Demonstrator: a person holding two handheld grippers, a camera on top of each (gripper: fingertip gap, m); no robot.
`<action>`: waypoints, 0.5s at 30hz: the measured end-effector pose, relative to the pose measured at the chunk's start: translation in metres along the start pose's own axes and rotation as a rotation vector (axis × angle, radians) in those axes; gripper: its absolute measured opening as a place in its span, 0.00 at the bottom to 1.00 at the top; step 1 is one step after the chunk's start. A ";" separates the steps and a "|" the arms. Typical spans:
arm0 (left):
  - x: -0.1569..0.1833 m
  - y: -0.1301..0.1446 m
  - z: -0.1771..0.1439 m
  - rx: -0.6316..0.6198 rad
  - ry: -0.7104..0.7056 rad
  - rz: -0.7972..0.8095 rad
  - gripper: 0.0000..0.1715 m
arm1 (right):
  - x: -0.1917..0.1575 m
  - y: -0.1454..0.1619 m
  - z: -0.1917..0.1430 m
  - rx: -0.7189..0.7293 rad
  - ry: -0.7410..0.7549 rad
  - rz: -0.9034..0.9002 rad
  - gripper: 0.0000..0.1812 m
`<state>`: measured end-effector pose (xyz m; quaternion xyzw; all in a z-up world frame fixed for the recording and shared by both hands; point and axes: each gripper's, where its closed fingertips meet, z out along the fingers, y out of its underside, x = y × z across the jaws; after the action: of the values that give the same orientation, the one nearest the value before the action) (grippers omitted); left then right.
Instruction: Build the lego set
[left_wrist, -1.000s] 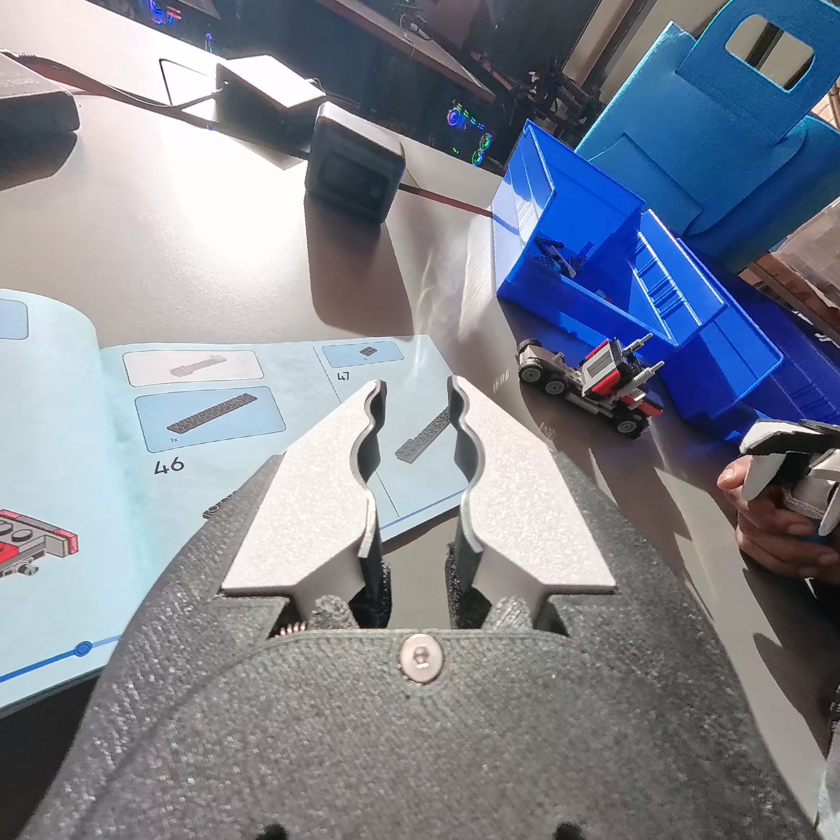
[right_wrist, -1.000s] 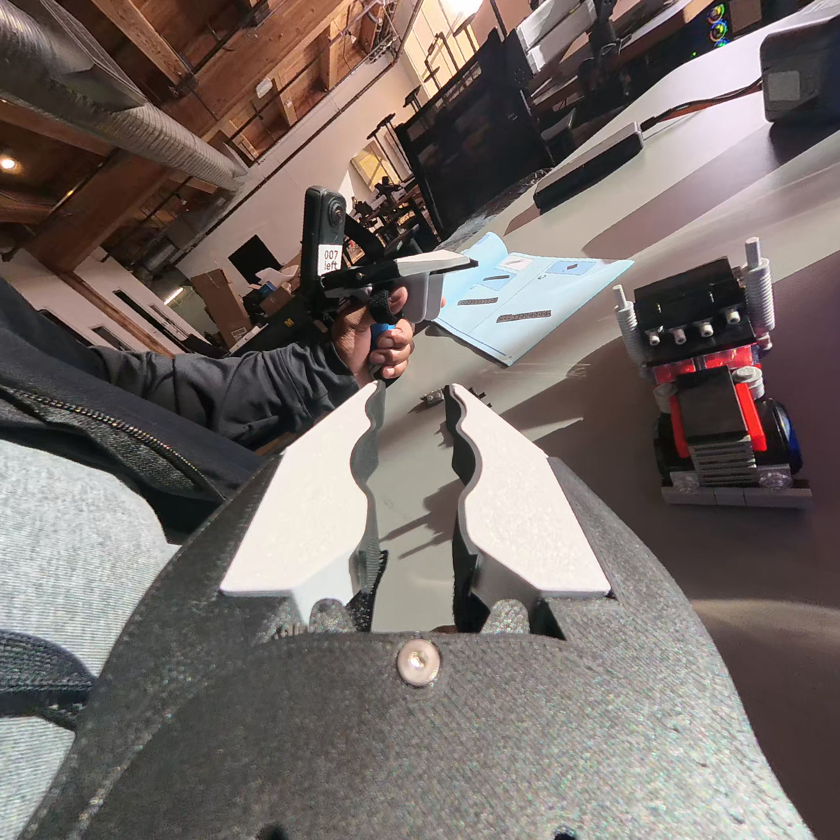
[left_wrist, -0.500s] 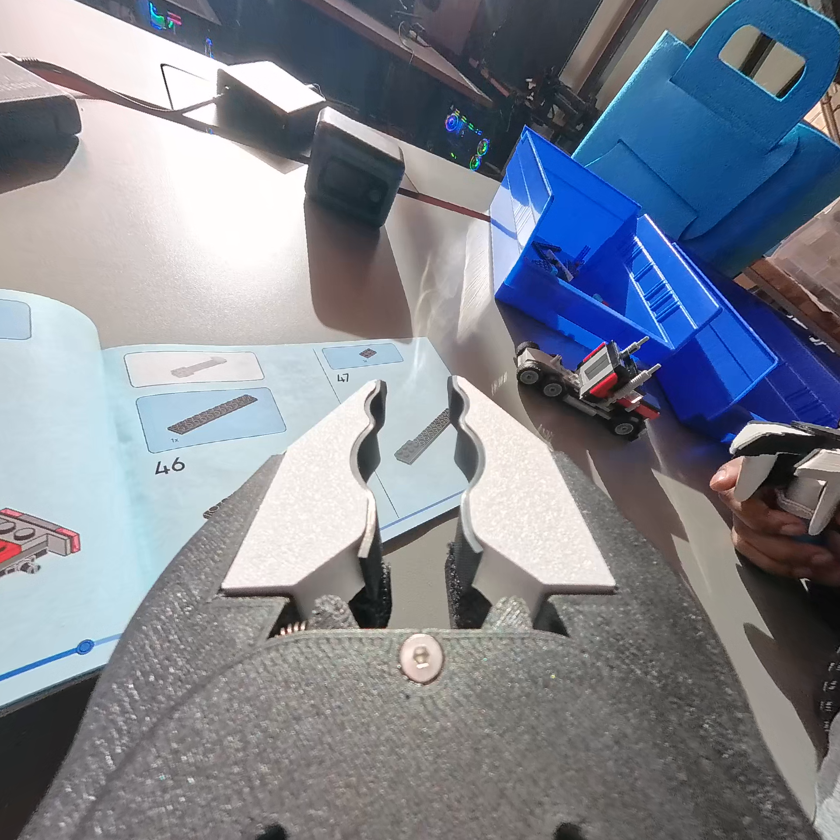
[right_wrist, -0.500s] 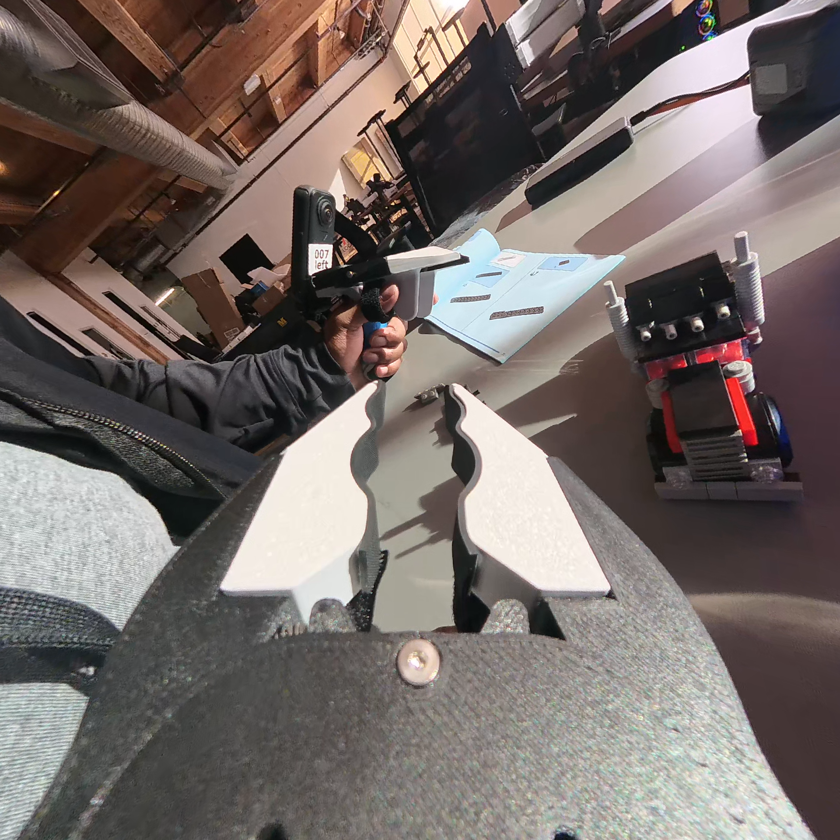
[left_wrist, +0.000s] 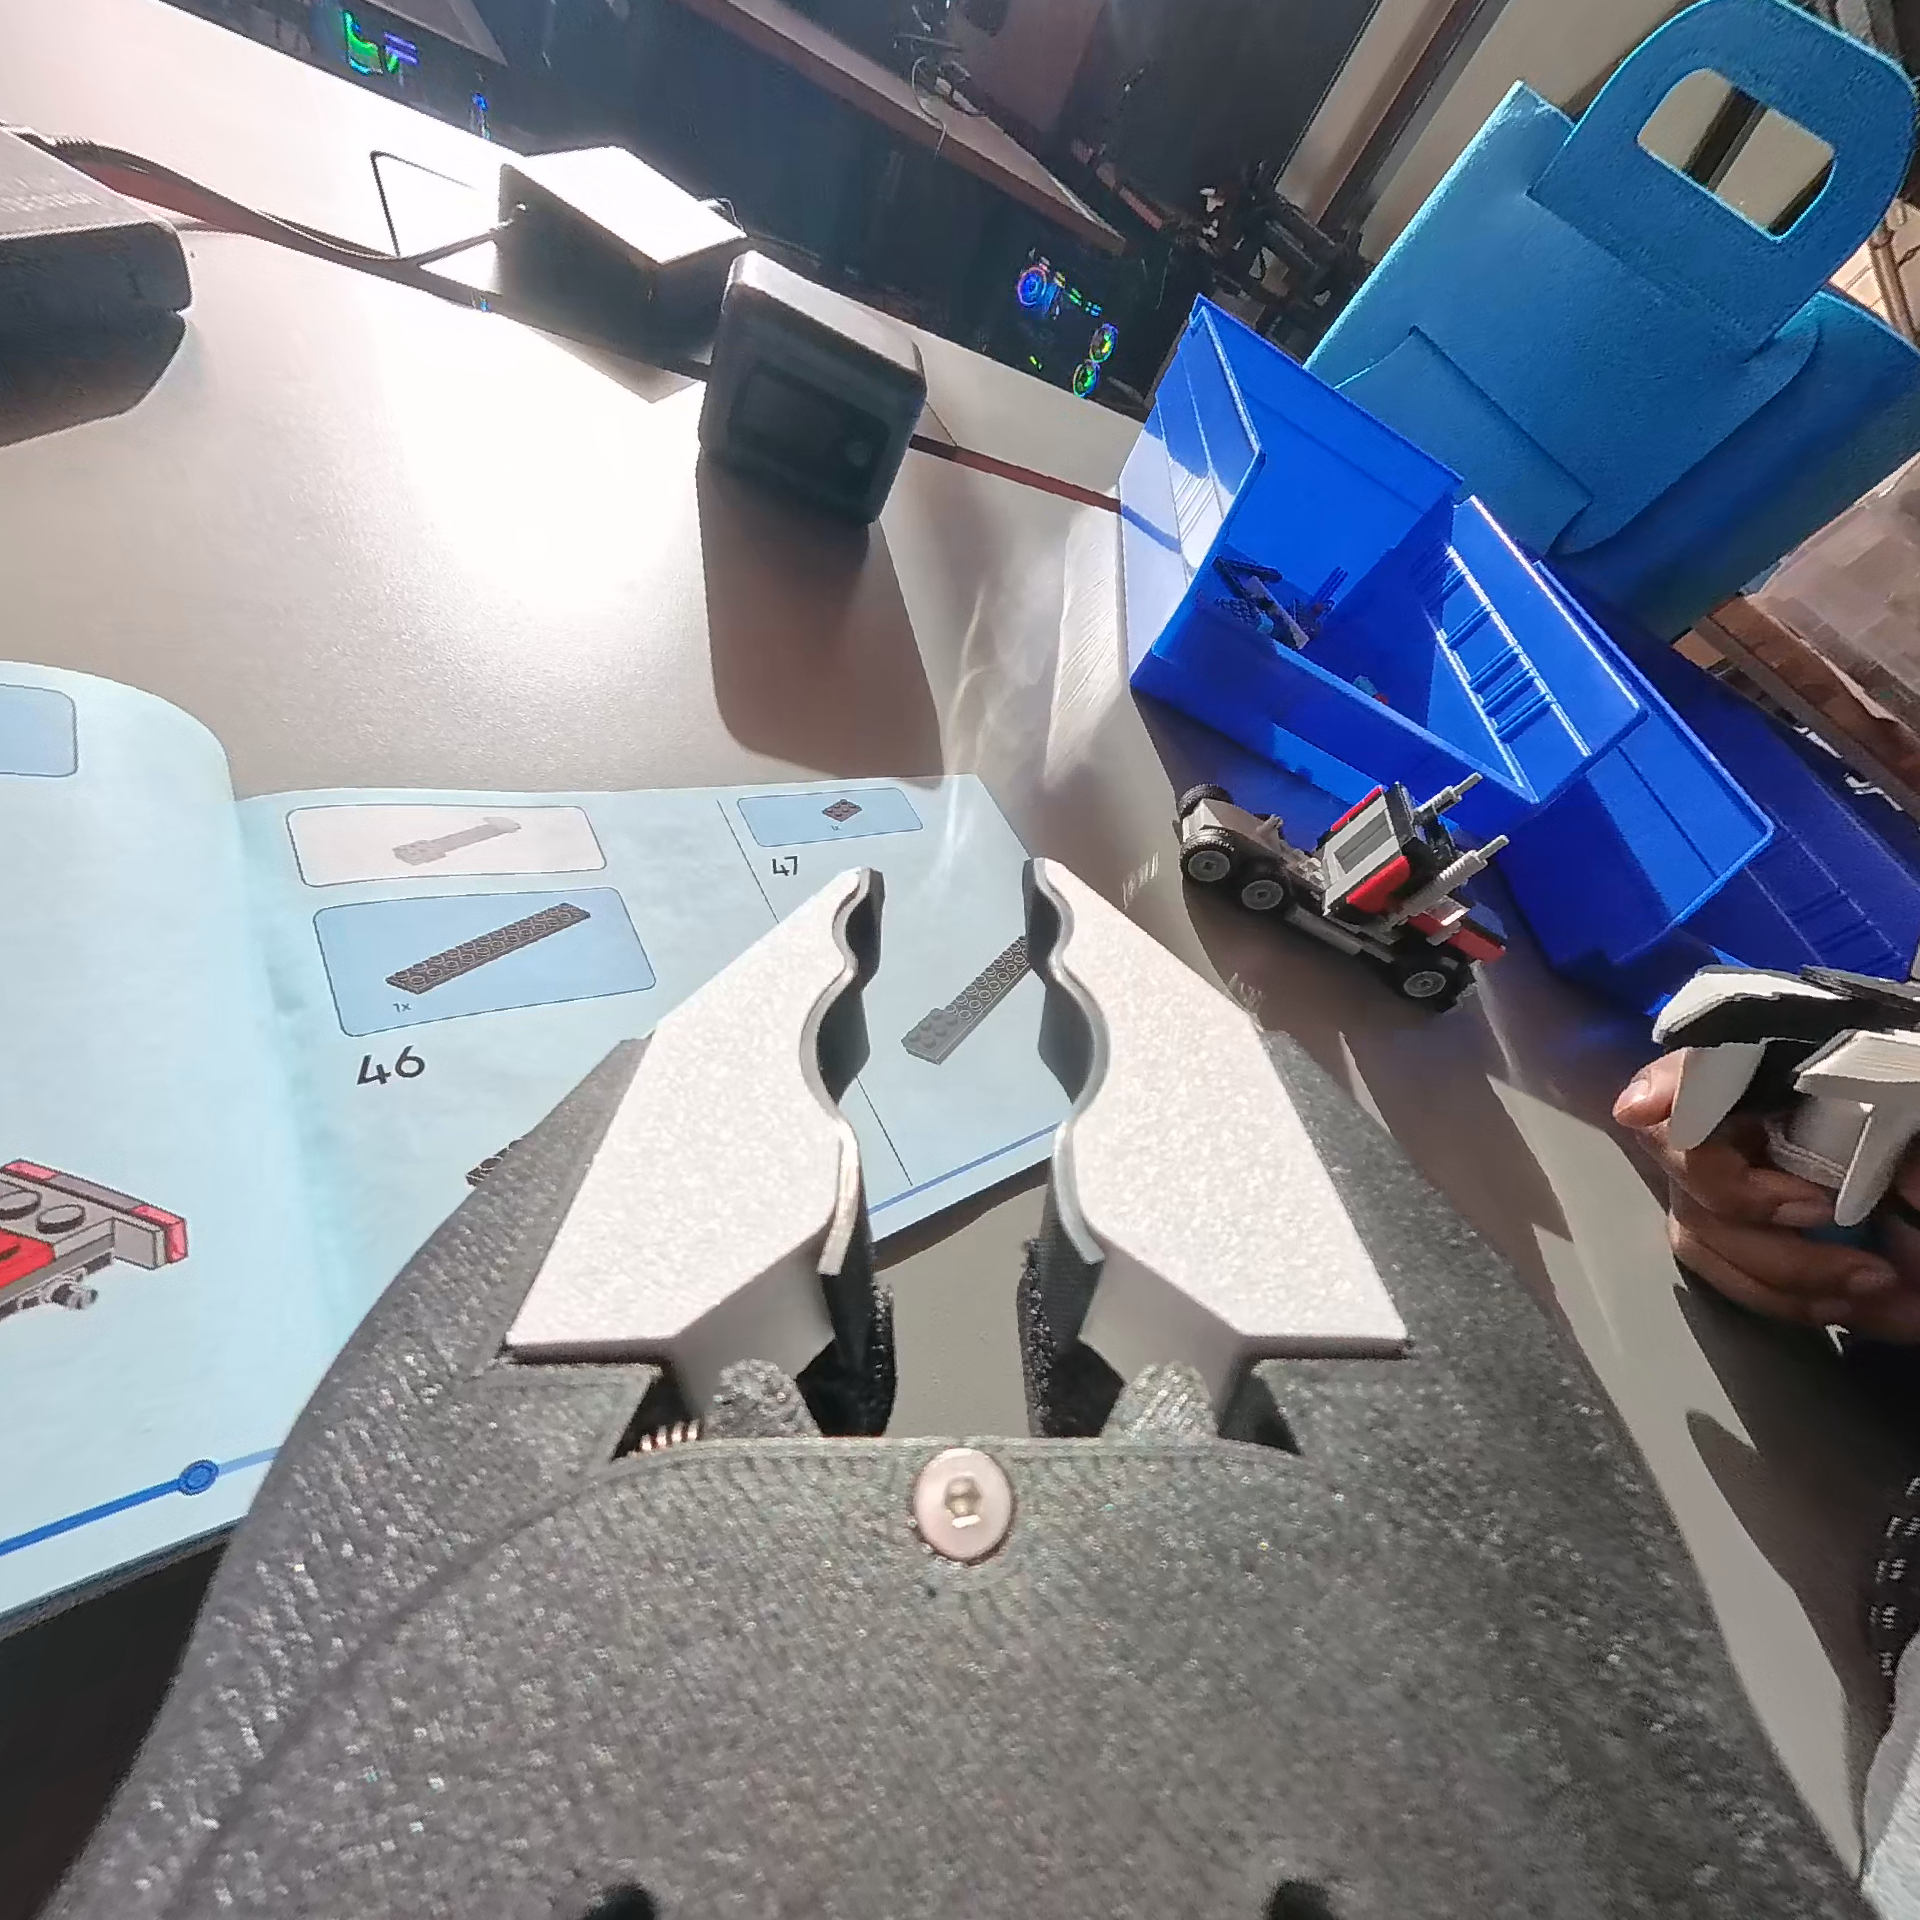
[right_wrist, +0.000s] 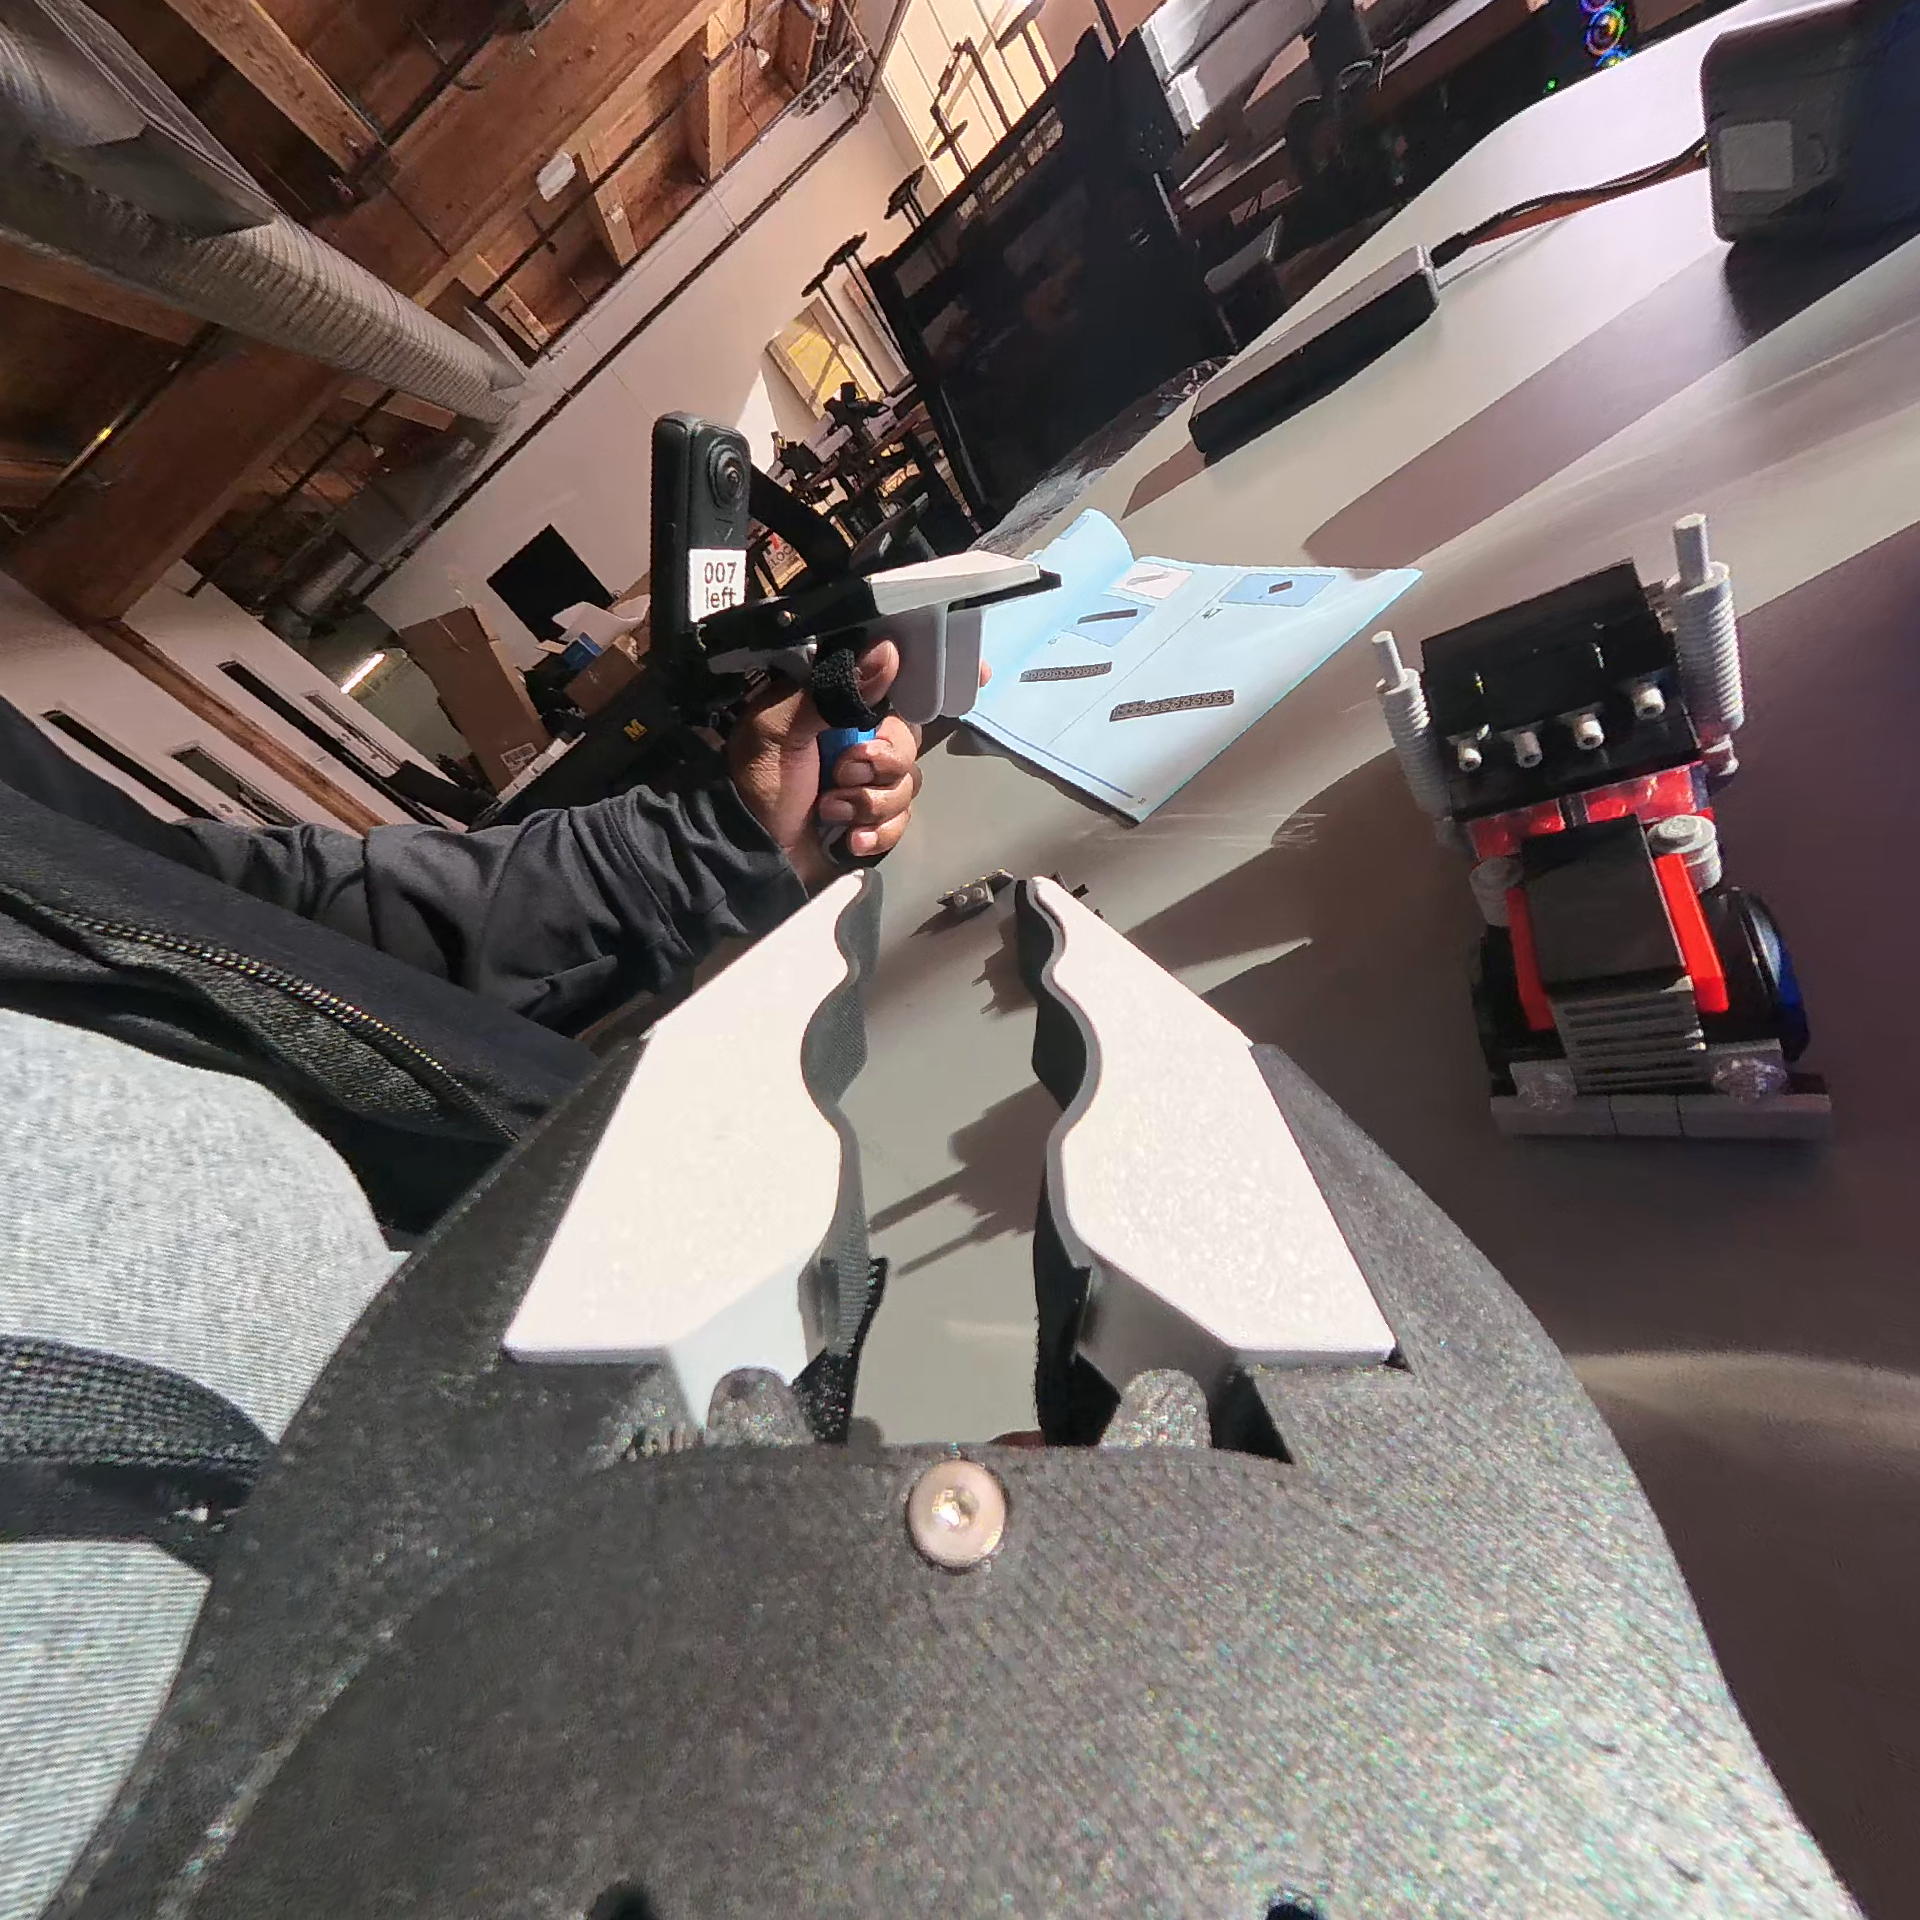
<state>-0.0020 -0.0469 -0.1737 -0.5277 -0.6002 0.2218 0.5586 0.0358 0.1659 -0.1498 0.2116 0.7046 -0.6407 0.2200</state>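
**Both grippers empty; truck standing on the table by the bin**

The left gripper (left_wrist: 951, 894) is hovering over the table's near edge with its jaws apart and nothing between them. Its fingertips are hanging above the right-hand page of the open instruction booklet (left_wrist: 499, 935), which is lying flat toward the table's left side.

The right gripper (right_wrist: 945, 894) is also holding its jaws apart, empty, and pointing low across the table (right_wrist: 1558, 416). A small grey lego piece (right_wrist: 975, 894) is lying on the table just beyond its fingertips, not touching them.

The lego truck (left_wrist: 1340, 904) is standing upright on its wheels, well apart from both grippers. In the left wrist view it is sitting just beside the blue parts bin (left_wrist: 1455, 623) toward the table's right side; whether it touches the bin cannot be told. In the right wrist view the lego truck (right_wrist: 1600, 862) is facing the camera, red and black with grey exhaust stacks.

A few loose pieces (left_wrist: 1262, 603) are lying inside the bin's rear compartment. A dark box-shaped device (left_wrist: 810, 405) is sitting toward the far edge with a cable running from it. A blue foam carrier (left_wrist: 1662, 291) is standing behind the bin.

The person's hand (right_wrist: 831, 769) is gripping the left gripper's handle.
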 end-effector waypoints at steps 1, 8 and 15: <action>0.000 0.000 0.000 0.000 0.000 0.000 0.17 | 0.000 0.000 0.000 0.000 0.000 0.001 0.15; 0.000 -0.001 -0.001 0.005 0.002 0.001 0.16 | 0.000 -0.001 -0.001 0.005 0.000 -0.004 0.15; 0.000 -0.001 -0.001 0.005 0.000 0.002 0.16 | 0.000 0.000 -0.001 0.005 0.004 -0.004 0.15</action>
<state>-0.0017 -0.0469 -0.1728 -0.5270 -0.5990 0.2238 0.5598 0.0355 0.1665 -0.1495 0.2120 0.7039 -0.6423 0.2169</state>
